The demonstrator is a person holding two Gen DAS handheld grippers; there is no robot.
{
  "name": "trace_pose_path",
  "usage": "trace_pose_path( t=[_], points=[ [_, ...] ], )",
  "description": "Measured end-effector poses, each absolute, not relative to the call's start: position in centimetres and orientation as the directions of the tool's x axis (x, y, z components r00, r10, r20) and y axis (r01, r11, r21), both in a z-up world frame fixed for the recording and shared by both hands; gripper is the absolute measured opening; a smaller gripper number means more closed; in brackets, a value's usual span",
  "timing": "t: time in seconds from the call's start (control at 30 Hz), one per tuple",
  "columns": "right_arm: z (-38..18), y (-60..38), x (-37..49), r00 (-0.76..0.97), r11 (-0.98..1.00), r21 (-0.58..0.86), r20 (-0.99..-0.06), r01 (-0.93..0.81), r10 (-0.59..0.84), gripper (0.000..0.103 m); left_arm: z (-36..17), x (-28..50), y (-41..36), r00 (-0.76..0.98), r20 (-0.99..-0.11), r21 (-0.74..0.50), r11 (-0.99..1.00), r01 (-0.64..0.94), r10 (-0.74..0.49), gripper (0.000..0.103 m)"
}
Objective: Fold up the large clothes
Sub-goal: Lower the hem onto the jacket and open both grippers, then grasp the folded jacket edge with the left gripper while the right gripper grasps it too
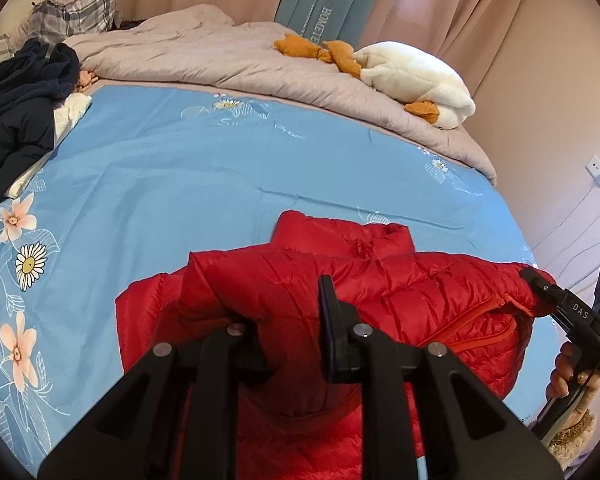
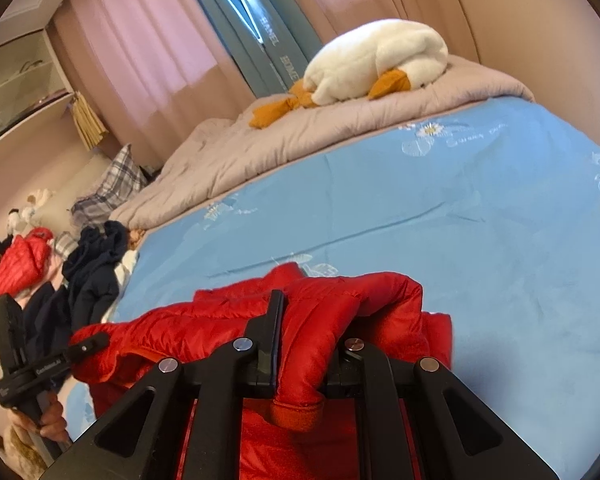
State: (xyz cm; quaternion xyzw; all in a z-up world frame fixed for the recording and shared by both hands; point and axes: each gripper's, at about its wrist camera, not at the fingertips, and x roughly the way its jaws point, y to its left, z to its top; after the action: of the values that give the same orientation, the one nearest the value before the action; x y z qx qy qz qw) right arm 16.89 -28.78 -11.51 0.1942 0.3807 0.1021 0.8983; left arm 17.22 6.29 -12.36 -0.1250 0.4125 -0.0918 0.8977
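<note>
A red puffer jacket is lying across the near edge of a bed, on a blue floral bedsheet, its collar pointing toward twelve o'clock. The left tongs are gripping a bunched fold of the jacket, red fabric filling the gap between the black fingers. The right tongs are clamping a sleeve, its ribbed cuff hanging just below the pads. In the left wrist view the right tongs are showing at three o'clock, pinching the jacket's edge, with a hand wrapped round the handle. A grey quilt is lying rumpled along the far side of the bed, and a white plush goose is resting on it toward one o'clock. At ten o'clock, dark navy clothes are sitting heaped near plaid pillows, and pink curtains are hanging behind.
</note>
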Motion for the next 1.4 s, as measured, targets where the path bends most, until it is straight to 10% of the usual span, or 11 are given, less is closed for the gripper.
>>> trace_pose_path(
  t=[0.5, 0.7, 1.2, 1.4],
  points=[
    [-11.5, -29.2, 17.2, 0.692, 0.902, 0.429, -0.640, -0.039, 0.334, 0.030, -9.9, 14.8, 7.2, 0.713, -0.647, -0.309, 0.948, 0.078, -0.269, 0.083],
    [-11.0, -29.9, 16.7, 0.721, 0.913, 0.407, -0.627, -0.020, 0.296, 0.062, -10.0, 15.1, 9.9, 0.731, -0.646, -0.298, 0.954, 0.021, -0.218, 0.083],
    [-12.7, -31.4, 19.8, 0.640, 0.943, 0.332, -0.729, 0.020, 0.243, 0.063, -14.0, 21.0, 11.3, 0.637, -0.741, -0.277, 0.961, -0.003, -0.212, 0.081],
    [-14.4, -30.6, 22.6, 0.603, 0.963, 0.268, -0.765, -0.022, 0.227, 0.063, -15.3, 23.4, 11.1, 0.611, -0.768, -0.241, 0.971, 0.006, -0.194, 0.056]
  ],
)
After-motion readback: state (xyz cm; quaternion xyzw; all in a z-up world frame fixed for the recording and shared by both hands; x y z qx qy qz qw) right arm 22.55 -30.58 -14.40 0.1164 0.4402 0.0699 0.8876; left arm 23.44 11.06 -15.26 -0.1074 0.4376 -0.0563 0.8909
